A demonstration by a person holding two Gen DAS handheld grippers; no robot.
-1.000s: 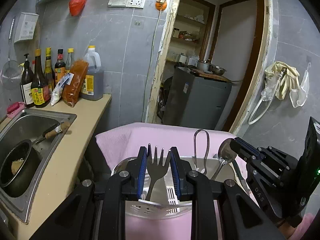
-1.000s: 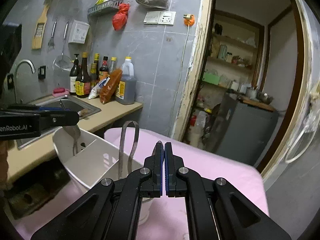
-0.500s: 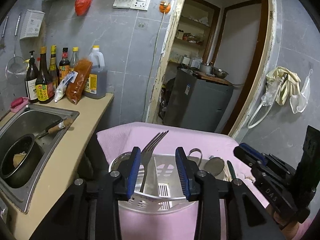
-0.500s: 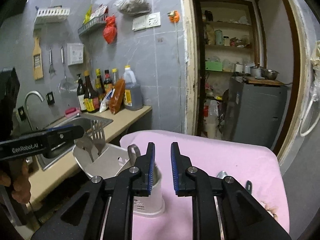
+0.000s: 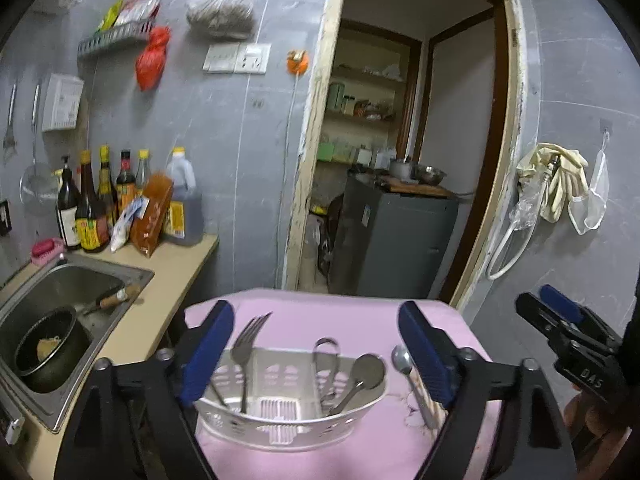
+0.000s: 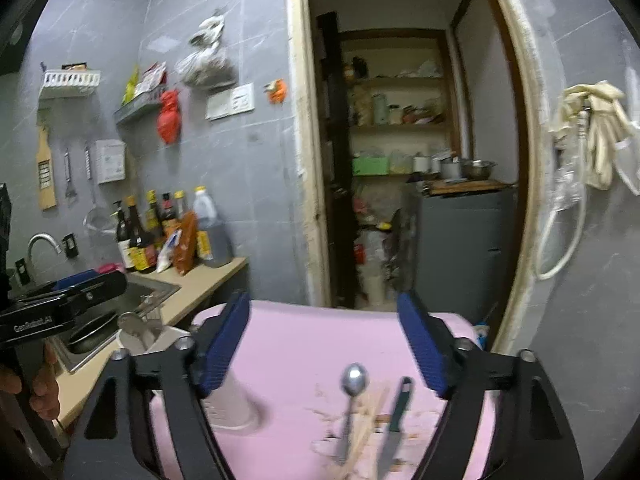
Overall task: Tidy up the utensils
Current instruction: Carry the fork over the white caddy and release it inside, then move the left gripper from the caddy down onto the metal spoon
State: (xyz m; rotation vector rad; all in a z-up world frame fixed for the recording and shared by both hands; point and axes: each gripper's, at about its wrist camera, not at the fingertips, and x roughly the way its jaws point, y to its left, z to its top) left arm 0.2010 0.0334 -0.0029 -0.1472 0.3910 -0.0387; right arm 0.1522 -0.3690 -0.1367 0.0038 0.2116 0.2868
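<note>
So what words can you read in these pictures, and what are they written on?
"DAS": on the black body of the right gripper, seen from the left wrist view.
"GenRobot.AI", blurred: on the side of the left gripper, seen from the right wrist view.
Labels on the sauce bottles: too small and blurred to read.
Orange packet by the bottles: print unreadable.

A utensil caddy (image 5: 292, 420) stands on the cloth-covered table (image 5: 352, 316), toward its left edge. In it a fork (image 5: 245, 348) leans at the left, tongs (image 5: 328, 360) stand in the middle and a ladle (image 5: 362, 374) at the right. Right of the caddy, on the table, lie a spoon (image 6: 352, 392), chopsticks (image 6: 366, 420) and a knife (image 6: 394, 420) side by side. Left of the table runs the worktop (image 5: 160, 280) with its sink (image 5: 80, 280).
</note>
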